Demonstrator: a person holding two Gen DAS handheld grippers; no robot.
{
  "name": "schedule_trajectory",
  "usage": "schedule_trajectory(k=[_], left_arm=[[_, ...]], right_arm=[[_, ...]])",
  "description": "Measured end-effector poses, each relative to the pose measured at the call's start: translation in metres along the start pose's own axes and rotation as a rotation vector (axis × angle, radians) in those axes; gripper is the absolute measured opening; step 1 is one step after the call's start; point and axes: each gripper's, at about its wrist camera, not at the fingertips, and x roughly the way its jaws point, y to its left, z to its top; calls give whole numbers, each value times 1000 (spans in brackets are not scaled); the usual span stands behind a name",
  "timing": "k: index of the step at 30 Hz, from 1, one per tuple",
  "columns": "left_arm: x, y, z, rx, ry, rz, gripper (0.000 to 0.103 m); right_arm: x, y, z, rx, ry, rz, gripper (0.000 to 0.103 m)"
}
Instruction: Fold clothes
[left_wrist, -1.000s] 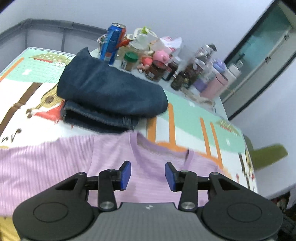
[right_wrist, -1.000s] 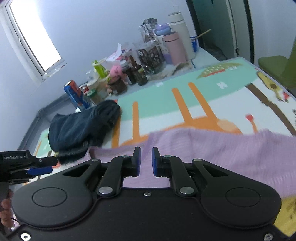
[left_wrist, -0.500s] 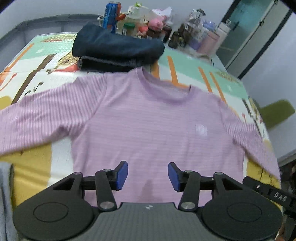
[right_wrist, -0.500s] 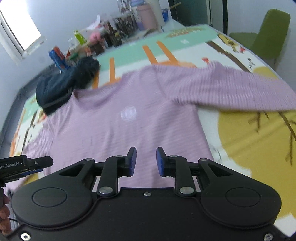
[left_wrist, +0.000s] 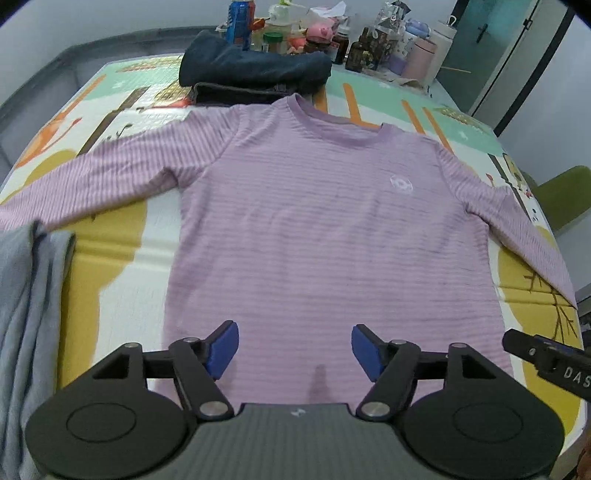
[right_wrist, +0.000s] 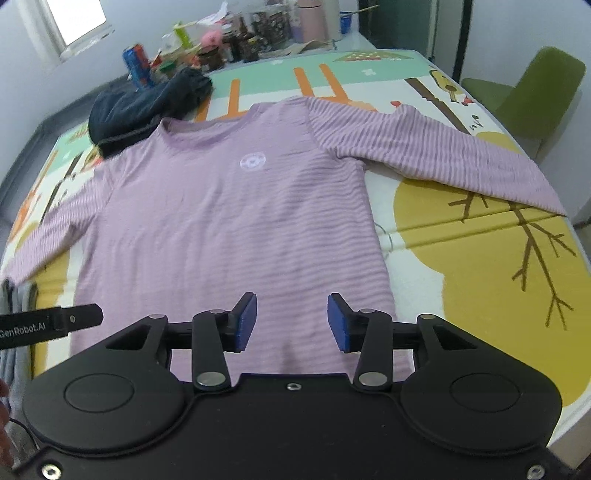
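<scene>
Left wrist view: the left gripper (left_wrist: 294, 347) hangs over the near hem of a purple shirt (left_wrist: 317, 221) spread flat on the tabletop (left_wrist: 122, 266), jaws opening, gripping nothing. Right wrist view: the right gripper (right_wrist: 291, 321) likewise opening, empty, above the shirt's near right hem.

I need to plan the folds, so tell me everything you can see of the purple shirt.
The purple shirt is a long-sleeved crew-neck top in lilac with fine paler stripes; the fabric looks like a soft knit. A small round white logo sits on the chest. It lies face up and flat on the play mat, both sleeves spread outward, collar toward the dark folded jeans, which its shoulder meets or slightly overlaps. Neither gripper holds it.
</scene>
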Motion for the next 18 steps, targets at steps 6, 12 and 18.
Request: schedule_trajectory(k=[6,12,18], left_arm=[[-13,-15,-28,-11,3,19,75],[-22,-24,-41,6,2,35,77],[-27,-24,-43,43,12,37,78]], right_arm=[[-19,-4,-17,-71,-13,9,49],[-32,-9,-27,-83,-25,0,55],[-41,-7,-34,-90,-41,-12,66]])
